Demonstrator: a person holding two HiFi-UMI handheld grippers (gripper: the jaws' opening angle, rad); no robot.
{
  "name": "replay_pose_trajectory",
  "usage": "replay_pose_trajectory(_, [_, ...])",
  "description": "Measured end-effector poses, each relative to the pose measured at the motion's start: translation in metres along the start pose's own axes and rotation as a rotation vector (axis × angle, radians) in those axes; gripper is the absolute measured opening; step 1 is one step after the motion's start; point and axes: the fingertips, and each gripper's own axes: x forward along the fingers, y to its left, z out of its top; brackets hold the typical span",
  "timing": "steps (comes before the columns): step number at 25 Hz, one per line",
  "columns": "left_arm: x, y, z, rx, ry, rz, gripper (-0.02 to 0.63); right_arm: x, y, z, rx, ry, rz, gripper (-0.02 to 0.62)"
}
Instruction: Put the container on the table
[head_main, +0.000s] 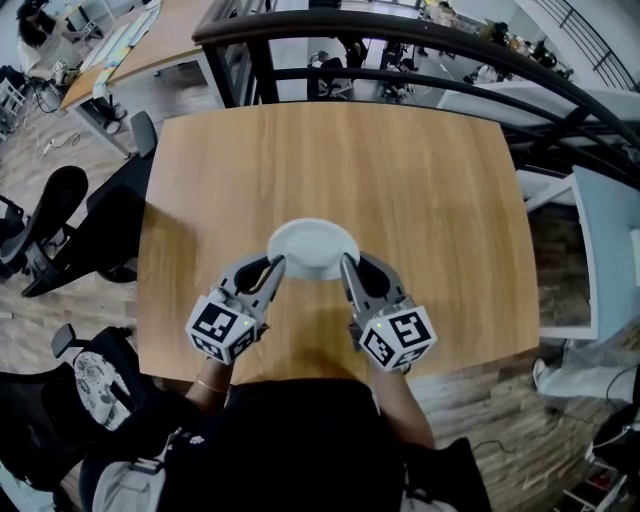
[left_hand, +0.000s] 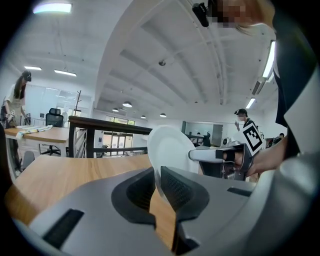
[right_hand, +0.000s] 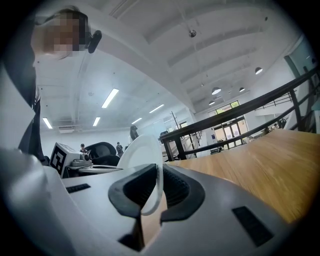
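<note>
White plastic-looking container (head_main: 312, 248) over the near middle of the wooden table (head_main: 430, 180), pinched at opposite rim edges by left gripper (head_main: 272, 268) and right gripper (head_main: 347, 265), both clamped on the thin rim. Probably light, stiff, slightly slick; best kept level by the rim. No obstacle beneath; black railing (head_main: 400, 30) beyond, office chairs (head_main: 50, 215) off left.

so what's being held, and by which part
The container, by its rim: left gripper clamps the left edge, right gripper the right edge.

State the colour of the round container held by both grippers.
Plain white. The round container shows best in the head view.
</note>
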Motion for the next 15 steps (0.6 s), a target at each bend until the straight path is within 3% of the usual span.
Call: replay_pose_trajectory(15, [0.013, 0.01, -0.04, -0.036, 0.082, -0.02, 0.025, 0.007, -0.016, -0.047, 0.011, 0.13, -0.059, 0.035])
